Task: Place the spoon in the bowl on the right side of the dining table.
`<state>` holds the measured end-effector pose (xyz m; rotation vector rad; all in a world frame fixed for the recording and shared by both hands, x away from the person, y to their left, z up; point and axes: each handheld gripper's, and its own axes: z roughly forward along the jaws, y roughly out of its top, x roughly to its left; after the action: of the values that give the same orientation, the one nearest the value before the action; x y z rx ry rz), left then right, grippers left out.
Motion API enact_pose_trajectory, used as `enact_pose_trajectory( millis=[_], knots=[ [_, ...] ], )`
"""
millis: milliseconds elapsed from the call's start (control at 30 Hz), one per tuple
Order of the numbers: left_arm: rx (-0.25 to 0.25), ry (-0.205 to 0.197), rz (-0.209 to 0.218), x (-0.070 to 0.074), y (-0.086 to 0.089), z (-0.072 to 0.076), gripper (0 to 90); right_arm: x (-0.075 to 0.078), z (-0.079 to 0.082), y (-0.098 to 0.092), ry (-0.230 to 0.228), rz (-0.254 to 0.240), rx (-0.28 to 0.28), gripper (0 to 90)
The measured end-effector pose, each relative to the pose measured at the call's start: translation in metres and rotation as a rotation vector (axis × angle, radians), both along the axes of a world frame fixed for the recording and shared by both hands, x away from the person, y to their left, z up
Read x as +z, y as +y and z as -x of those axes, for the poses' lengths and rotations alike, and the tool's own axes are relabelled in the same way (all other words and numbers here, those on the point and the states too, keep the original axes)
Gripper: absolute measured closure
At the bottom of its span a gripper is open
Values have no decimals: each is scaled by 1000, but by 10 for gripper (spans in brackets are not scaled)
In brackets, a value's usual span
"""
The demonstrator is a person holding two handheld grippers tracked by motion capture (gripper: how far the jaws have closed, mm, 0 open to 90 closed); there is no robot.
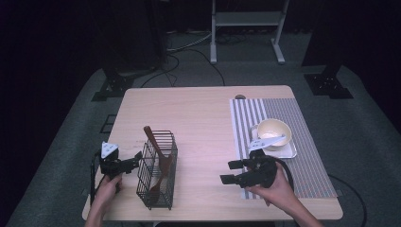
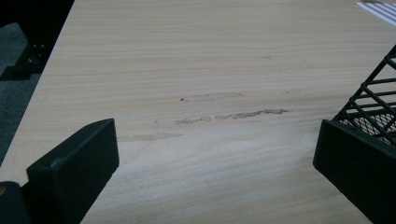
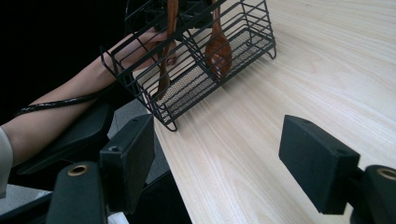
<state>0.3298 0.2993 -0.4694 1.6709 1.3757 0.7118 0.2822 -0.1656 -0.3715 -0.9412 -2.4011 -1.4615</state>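
Hand-held gripper [image 1: 138,158] beside wire basket [image 1: 158,170]

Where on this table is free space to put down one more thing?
Bare wood lies between the wire basket and the striped placemat, and across the far half of the table. It is crowded at the cup on its tray, and around both grippers.

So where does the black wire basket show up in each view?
High view: wire basket at lower left of the table, beside the left gripper.
Left gripper view: its corner at the right edge.
Right gripper view: top centre.
Shared landmark: the pale wooden table.
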Motion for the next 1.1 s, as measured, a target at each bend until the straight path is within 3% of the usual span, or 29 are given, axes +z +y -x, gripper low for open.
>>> enact_pose_trajectory(
  millis=[567,1100],
  knots=[
    [-1,3,2,0,0,0,0,15,-3,26,-18,27,56,256],
    [-1,2,4,0,1,0,0,32,-10,63,-43,44,123,255]
  ],
)
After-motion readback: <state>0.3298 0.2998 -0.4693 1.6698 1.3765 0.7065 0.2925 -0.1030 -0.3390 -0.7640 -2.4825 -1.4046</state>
